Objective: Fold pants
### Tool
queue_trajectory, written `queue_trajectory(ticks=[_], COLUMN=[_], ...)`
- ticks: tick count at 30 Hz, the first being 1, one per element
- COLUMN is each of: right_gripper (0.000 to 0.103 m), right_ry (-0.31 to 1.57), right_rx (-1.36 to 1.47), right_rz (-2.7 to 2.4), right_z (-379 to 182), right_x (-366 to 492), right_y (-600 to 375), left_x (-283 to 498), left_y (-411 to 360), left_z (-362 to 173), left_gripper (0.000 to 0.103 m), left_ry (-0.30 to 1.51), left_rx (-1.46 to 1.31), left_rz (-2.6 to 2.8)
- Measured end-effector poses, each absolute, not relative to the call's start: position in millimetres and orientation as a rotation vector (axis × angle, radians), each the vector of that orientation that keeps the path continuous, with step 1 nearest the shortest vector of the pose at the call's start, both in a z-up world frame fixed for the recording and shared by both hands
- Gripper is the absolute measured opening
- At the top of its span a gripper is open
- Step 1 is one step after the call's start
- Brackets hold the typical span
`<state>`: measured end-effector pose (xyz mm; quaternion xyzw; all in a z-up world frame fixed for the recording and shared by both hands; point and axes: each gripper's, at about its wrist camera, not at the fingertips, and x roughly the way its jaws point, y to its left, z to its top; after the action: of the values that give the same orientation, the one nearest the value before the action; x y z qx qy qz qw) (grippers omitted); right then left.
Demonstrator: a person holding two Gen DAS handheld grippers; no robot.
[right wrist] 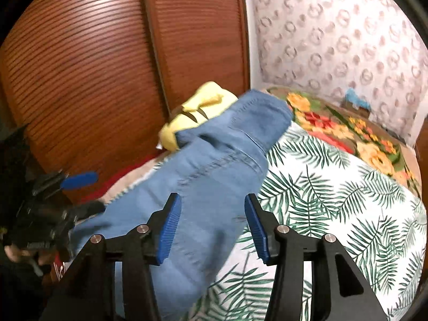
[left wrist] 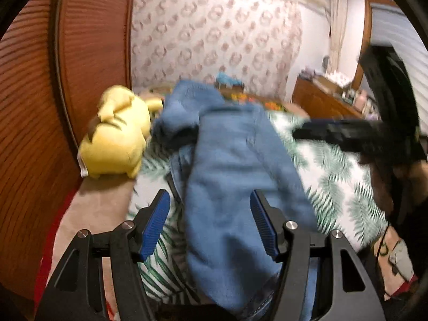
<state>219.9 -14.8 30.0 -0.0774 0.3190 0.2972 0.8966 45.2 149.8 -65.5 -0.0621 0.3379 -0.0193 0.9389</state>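
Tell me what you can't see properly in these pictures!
- Near end of the blue pants: left wrist view, cut off behind the open left gripper; waistband or cuffs, cannot tell.
- Yellow plush toy: right wrist view, mostly covered by the pants; its face is hidden.
- Dresser clutter: left wrist view, too small and blurred.
- Right gripper: open, whether its pads touch the cloth is unclear.
- Leaf-print bed cover: edges cut off.
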Motion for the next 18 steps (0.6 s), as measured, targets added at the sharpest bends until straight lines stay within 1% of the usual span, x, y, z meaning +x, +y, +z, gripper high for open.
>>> queue_trajectory(ticks=[4, 6, 8, 11, 14, 18], right_gripper=[0.053, 0.056, 0.063, 0.069, 0.072, 0.073], right_ry=[0.733, 0.774, 0.809, 0.842, 0.888, 0.944], right_rx=[-0.140, -0.118, -0.089, -0.063, -0.018, 0.042], right_rz=[0.609, 0.616, 0.629, 0.643, 0.684, 0.749], right_z=[14, 1, -5, -19, -33, -46], right_x=[257, 268, 287, 302, 317, 331], right_y=[2, 7, 12, 22, 23, 20], left_x=[40, 37, 34, 32, 32, 32], left_y=[152, 154, 155, 155, 154, 157], left_z=[-94, -103, -109, -111, -112, -115], left_gripper=[0.063, 0.063, 0.063, 0.063, 0.063, 0.063], left_ry=[0.769, 0.788, 0.795, 0.790, 0.788, 0.782], left_rx=[-0.144, -0.155, -0.171, -0.191, -0.199, -0.225], left_rz=[-0.020, -0.013, -0.015, -0.021, -0.026, -0.038])
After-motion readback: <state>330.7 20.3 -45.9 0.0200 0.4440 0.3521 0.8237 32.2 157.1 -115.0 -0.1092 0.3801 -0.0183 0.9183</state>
